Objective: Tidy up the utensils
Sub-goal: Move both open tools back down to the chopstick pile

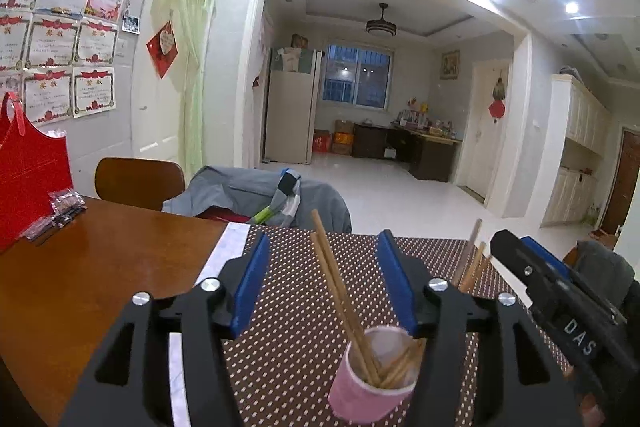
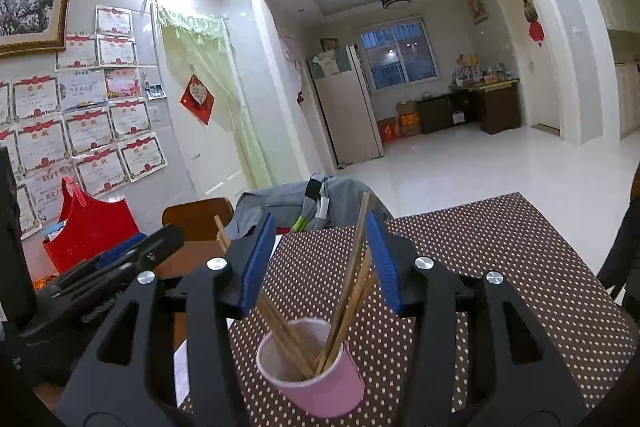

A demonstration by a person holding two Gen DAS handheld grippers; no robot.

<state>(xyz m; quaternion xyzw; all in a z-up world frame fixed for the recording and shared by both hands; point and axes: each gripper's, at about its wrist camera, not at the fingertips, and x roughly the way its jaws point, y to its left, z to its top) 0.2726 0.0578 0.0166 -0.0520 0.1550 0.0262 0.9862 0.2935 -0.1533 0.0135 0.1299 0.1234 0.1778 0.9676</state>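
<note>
Left gripper (image 1: 322, 279): jaws spread wide, nothing between the pads, touching nothing that I can see. Right gripper (image 2: 322, 259): same, wide open and empty. One chopstick runs right along its right finger's inner face, looks like near contact, can't tell if it actually touches.

Pink cup (image 2: 310, 373) sits low in front of each gripper, roughly centred under the right one and offset toward the left gripper's right finger (image 1: 396, 283). It stands upright on the dotted mat (image 2: 500, 267). Chopsticks (image 2: 348, 291) are all in the cup, splayed: one bundle leans toward the right gripper's left finger (image 2: 258, 263), the other toward its right finger. From the left wrist view a pair rises up between the open fingers, more lie low inside the cup.

Why it's like this, my read: cup is the collection point, upright so the sticks stand and lean on the rim. Both grippers opened over it fits a release just done or a hover before the next pick. No loose utensils visible on the mat in either view, so the task looks near complete.

Further out: right gripper shows at the left one's right edge, close beside it. Wooden table (image 1: 100, 267) beyond the mat to the left, red bag (image 1: 32, 167) at its far left, chair with grey clothes (image 1: 256, 195) straight ahead.

Risk: the light cup tips easily if a finger clips a leaning stick on retreat.
</note>
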